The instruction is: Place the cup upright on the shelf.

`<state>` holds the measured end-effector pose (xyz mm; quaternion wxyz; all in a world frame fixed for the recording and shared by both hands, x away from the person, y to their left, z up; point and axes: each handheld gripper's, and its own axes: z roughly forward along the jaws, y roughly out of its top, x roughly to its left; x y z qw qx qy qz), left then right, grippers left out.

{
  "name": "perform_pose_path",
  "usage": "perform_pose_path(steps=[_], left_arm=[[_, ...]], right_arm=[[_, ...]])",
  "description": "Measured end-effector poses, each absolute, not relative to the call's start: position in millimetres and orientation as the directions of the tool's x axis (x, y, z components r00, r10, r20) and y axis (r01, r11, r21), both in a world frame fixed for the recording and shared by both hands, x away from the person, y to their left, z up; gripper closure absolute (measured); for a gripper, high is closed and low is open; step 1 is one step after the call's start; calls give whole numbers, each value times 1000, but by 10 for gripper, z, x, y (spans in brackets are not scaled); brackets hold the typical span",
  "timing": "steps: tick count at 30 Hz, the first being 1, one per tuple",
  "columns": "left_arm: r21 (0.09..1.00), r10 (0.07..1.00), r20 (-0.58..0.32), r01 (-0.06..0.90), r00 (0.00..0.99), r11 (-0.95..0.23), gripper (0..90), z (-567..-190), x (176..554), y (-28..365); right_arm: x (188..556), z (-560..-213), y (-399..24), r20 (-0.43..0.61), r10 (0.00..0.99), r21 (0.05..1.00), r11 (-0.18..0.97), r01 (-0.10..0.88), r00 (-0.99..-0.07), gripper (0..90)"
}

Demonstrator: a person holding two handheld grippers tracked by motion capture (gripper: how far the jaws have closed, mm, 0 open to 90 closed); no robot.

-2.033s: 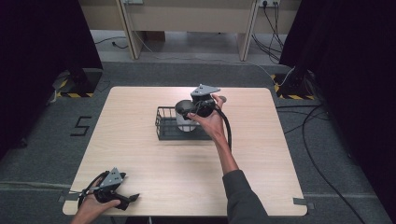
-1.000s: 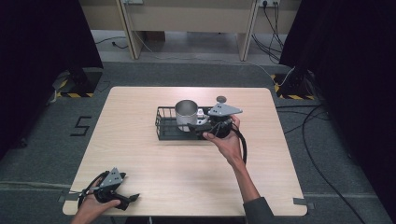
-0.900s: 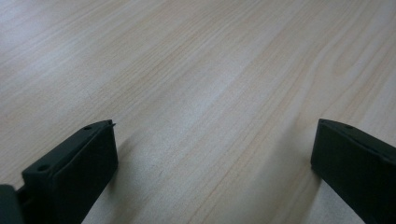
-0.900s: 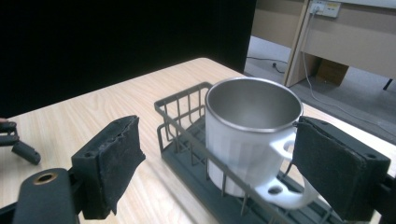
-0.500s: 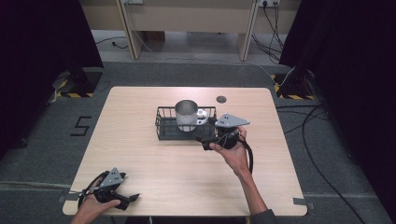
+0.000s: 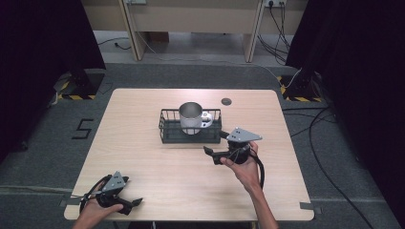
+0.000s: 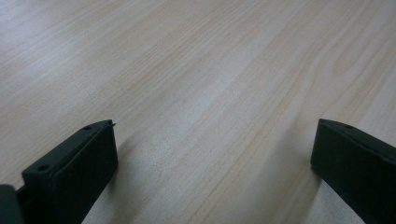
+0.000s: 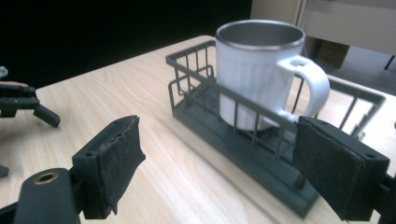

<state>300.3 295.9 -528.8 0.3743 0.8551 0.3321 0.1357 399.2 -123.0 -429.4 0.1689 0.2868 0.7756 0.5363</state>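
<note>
White mug (image 8: 261, 70) stands in the dark basket (image 8: 261, 149), its base hidden by bars; right gripper (image 8: 219, 168) spread, empty; left gripper (image 7: 210, 163) spread, lower left

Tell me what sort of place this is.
Probably a lab set up for recording: black curtains flank a lone wooden table, hazard-taped stand bases sit on grey carpet, and cables trail across the floor.

White mug (image 8: 254, 70), dark grey basket (image 8: 261, 149), pale wood-grain table (image 6: 157, 176).
</note>
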Motion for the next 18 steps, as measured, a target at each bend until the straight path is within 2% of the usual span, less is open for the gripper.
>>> perform_pose_path(steps=[18], left_arm=[[730,670,-16,467,742,-499,0,-5287,3002,2959]], right_arm=[[3491,-4685,-1532,53,667,915,266,304,-743,155]])
